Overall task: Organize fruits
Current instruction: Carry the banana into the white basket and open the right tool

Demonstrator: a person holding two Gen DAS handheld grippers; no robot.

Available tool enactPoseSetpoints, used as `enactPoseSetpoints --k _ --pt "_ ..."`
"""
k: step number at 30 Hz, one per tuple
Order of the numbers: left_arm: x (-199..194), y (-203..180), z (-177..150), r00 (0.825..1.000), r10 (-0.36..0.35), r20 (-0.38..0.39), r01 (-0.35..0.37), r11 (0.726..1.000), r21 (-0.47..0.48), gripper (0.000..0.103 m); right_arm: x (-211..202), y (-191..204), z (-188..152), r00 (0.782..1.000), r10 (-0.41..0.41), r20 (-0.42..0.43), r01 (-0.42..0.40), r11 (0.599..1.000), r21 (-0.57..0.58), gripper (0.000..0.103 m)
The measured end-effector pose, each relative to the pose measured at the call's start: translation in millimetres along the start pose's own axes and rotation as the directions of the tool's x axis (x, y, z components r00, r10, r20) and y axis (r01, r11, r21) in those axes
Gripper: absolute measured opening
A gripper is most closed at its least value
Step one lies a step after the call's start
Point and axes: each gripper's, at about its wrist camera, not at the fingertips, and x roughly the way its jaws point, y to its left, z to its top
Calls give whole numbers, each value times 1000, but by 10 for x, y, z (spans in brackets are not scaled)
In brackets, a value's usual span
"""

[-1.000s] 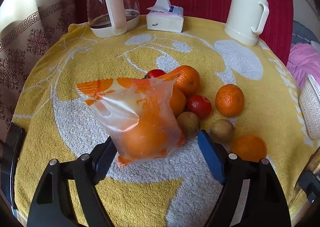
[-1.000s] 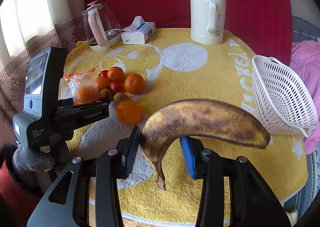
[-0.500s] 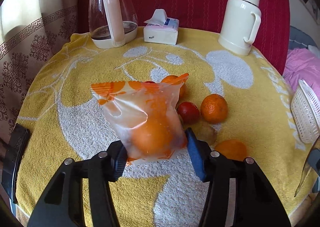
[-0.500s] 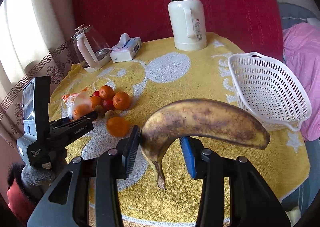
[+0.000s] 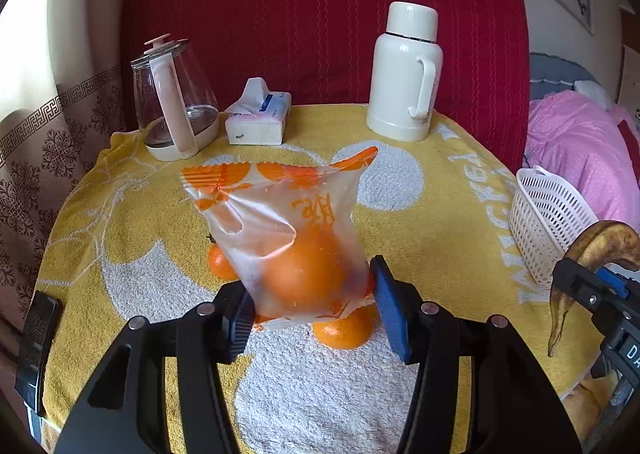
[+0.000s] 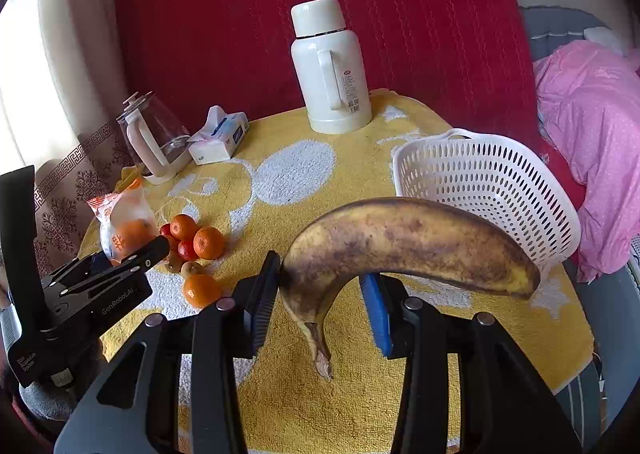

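My left gripper (image 5: 310,304) is shut on a clear plastic bag with orange print (image 5: 288,230) that holds an orange, lifted above the yellow towel. It also shows in the right wrist view (image 6: 124,226). My right gripper (image 6: 320,294) is shut on a brown-spotted banana (image 6: 408,242), held above the table near the white basket (image 6: 492,190). A pile of oranges, red fruits and kiwis (image 6: 192,246) lies on the towel below the bag. The banana (image 5: 596,250) and the basket (image 5: 548,222) show at the right of the left wrist view.
A white thermos (image 6: 332,70), a tissue box (image 6: 220,138) and a glass kettle (image 6: 156,142) stand at the back of the round table. A red backrest is behind them. Pink bedding (image 6: 592,122) lies right of the table. A black device (image 5: 36,334) sits at the left edge.
My left gripper has closed on the bag and lifted it off the towel. My right gripper has carried the banana to the right, closer to the basket.
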Motion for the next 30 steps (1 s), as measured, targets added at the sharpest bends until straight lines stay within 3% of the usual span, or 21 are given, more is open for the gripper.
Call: enactPoseSetpoints --k 16,30 --pt "-135 -288 29 999 -51 18 50 998 44 54 -97 -242 103 997 -56 49 53 997 51 42" --pt "-106 -460 50 998 -65 9 64 996 62 54 -37 -747 213 993 -105 47 96 982 160 42"
